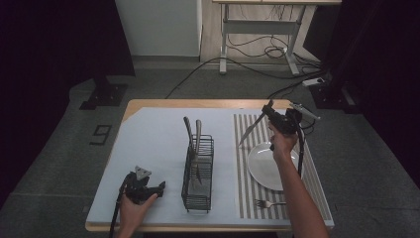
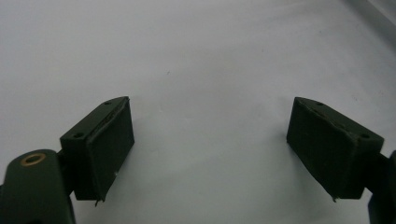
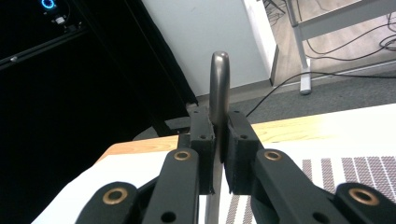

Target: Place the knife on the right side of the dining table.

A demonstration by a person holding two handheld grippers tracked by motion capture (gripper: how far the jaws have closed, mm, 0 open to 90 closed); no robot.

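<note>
1. The right gripper (image 1: 270, 113) is held up over the far end of the striped placemat (image 1: 243, 193), its jaws pressed together on a table knife (image 1: 250, 130); in the right gripper view the knife's rounded metal handle (image 3: 219, 84) stands up between the two black pads.
2. From the high view the knife's blade slants down and to the left from the gripper, its tip above the mat just beyond the white plate (image 1: 262, 171) (whether the tip touches the mat is hard to tell at this size).
3. The left gripper (image 1: 161, 186) rests low on the pale table cover (image 1: 148, 139) near the front left corner, its jaws spread wide with nothing between them; the left gripper view shows bare cover between the pads (image 2: 109, 149).
4. A black wire cutlery basket (image 1: 198, 173) stands between the two grippers, with two utensils (image 1: 193, 131) upright in it.
5. A fork (image 1: 267, 203) lies on the mat, just in front of the plate.
</note>
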